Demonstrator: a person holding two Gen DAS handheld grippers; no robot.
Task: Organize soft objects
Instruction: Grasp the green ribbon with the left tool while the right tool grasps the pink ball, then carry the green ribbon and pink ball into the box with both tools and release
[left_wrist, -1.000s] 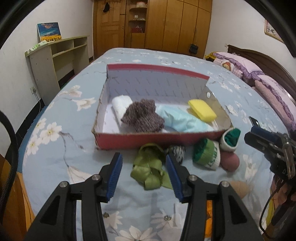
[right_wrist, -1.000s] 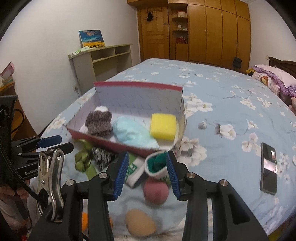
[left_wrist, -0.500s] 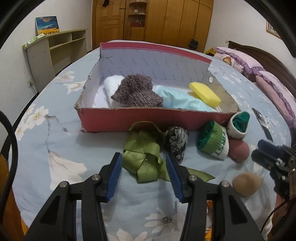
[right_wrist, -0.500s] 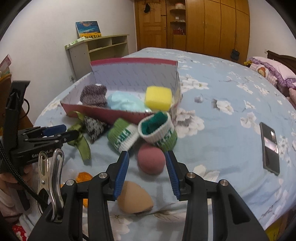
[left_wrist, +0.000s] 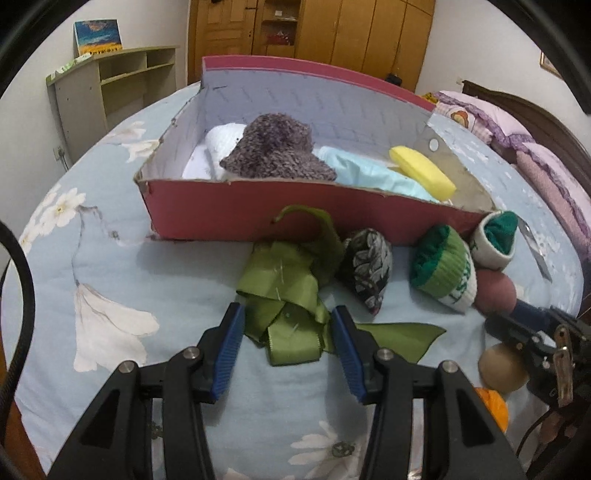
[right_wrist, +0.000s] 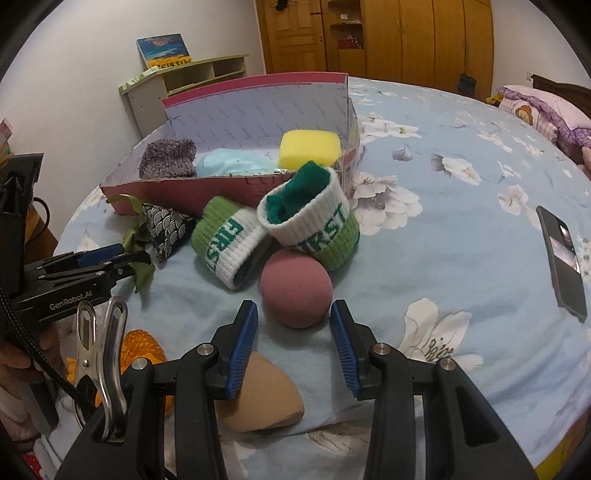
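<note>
A red cardboard box (left_wrist: 258, 206) on the bed holds a grey knit sock (left_wrist: 273, 151), a white roll (left_wrist: 221, 140), a pale blue cloth (left_wrist: 369, 173) and a yellow sponge (left_wrist: 421, 170). In front of it lies a crumpled green ribbon (left_wrist: 288, 291). My left gripper (left_wrist: 288, 325) is open, its blue pads on either side of the ribbon's near end. My right gripper (right_wrist: 294, 317) is open just before a pink foam ball (right_wrist: 295, 291), its tips level with the ball's near side. Two green-and-white rolled socks (right_wrist: 229, 243) (right_wrist: 314, 221) lie behind the ball.
A black-and-white patterned pouch (left_wrist: 367, 269) lies between ribbon and socks. A beige egg-shaped sponge (right_wrist: 258, 402) and an orange object (right_wrist: 142, 347) lie under the right gripper. A phone (right_wrist: 561, 258) is on the bedspread at right. Pillows (left_wrist: 535, 155) and a shelf (left_wrist: 122, 81) are beyond.
Both grippers have come down toward the bed. The left now straddles the green ribbon; the right has dropped from over the socks to the pink ball. Jaw gaps look the same.
</note>
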